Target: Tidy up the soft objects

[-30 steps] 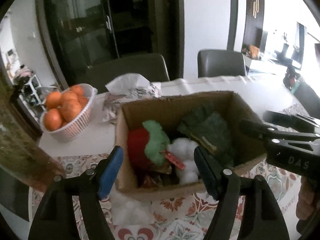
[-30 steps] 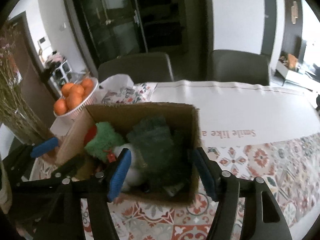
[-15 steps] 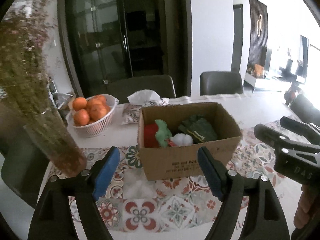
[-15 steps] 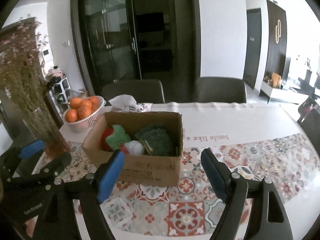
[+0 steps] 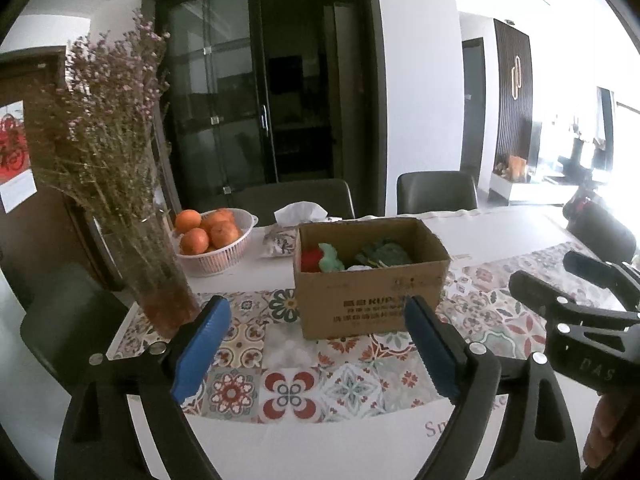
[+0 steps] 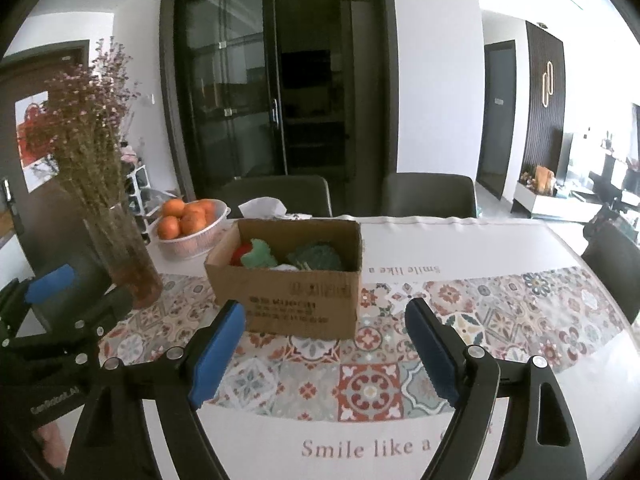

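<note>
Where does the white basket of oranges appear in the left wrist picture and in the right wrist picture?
Left wrist: the basket of oranges is left of centre, between the vase of dried flowers and the cardboard box.
Right wrist: the basket of oranges is again left of centre, behind the box's left corner.
Shared landmark: the cardboard box.

A basket of oranges (image 5: 210, 236) sits beside a vase of dried flowers (image 5: 120, 184).
</note>
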Demonstrator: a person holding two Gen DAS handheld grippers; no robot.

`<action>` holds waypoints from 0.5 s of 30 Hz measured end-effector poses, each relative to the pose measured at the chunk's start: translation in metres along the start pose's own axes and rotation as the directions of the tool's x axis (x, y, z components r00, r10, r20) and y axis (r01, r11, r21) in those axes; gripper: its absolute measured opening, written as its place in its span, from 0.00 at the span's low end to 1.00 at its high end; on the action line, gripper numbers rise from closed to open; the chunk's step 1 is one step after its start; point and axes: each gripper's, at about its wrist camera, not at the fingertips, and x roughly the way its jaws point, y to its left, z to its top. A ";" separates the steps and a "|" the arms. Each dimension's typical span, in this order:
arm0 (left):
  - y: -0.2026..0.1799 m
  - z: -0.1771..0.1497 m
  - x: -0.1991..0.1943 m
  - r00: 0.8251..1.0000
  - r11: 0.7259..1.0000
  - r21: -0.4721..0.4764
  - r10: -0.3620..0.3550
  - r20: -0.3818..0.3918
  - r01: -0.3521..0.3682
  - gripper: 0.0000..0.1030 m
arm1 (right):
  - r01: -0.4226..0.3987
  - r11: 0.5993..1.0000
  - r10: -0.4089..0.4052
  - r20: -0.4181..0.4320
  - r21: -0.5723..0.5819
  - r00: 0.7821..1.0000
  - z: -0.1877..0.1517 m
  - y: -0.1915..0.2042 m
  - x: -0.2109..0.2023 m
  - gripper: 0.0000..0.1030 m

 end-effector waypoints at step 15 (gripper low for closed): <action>-0.004 -0.031 -0.062 0.998 0.999 -0.002 0.035 0.054 -0.035 0.99 | 0.011 1.000 -0.011 0.032 -0.012 0.999 -0.035 0.005 -0.051 0.81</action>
